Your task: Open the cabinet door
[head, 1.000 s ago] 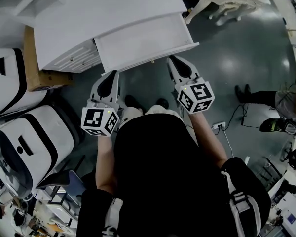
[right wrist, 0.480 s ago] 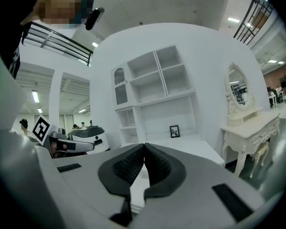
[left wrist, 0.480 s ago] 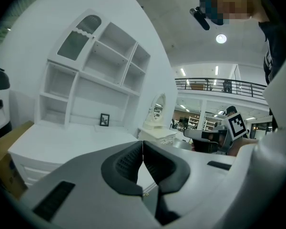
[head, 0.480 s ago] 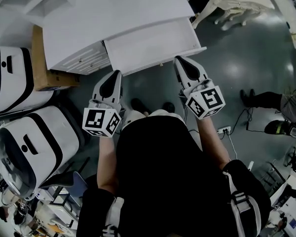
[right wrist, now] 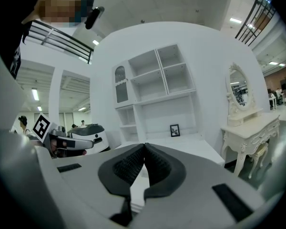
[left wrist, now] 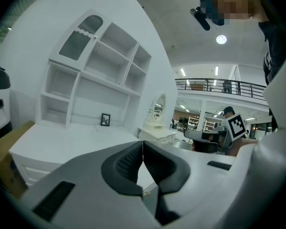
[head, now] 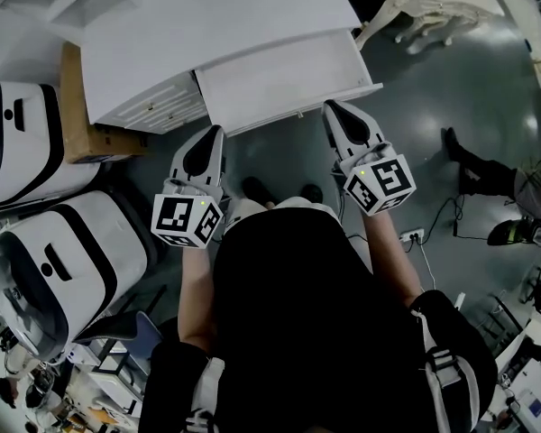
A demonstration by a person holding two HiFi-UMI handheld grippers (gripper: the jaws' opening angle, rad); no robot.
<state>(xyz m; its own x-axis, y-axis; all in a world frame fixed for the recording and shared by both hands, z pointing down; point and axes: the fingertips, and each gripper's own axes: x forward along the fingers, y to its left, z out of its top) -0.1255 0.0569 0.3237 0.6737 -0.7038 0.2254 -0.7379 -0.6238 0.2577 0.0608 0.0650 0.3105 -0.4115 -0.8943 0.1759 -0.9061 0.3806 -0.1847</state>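
**Cabinet door point(head: 279, 75), a flat white panel, just ahead of two closed grippers**

Right grey hand-held gripper point(head: 336, 109): jaws pressed together, nothing between them. Left grey hand-held gripper point(head: 215, 133): the same, closed and empty. Both point away from the person toward the white wooden cabinet point(head: 207, 25).

The door stands out from the cabinet front toward the person. Its long near edge runs crosswise, from above the left tip to past the right tip. A small knob point(head: 299, 114) on that edge lies between the tips, nearer the right.

Judgement: the right hand is better placed, but its jaws must part first.
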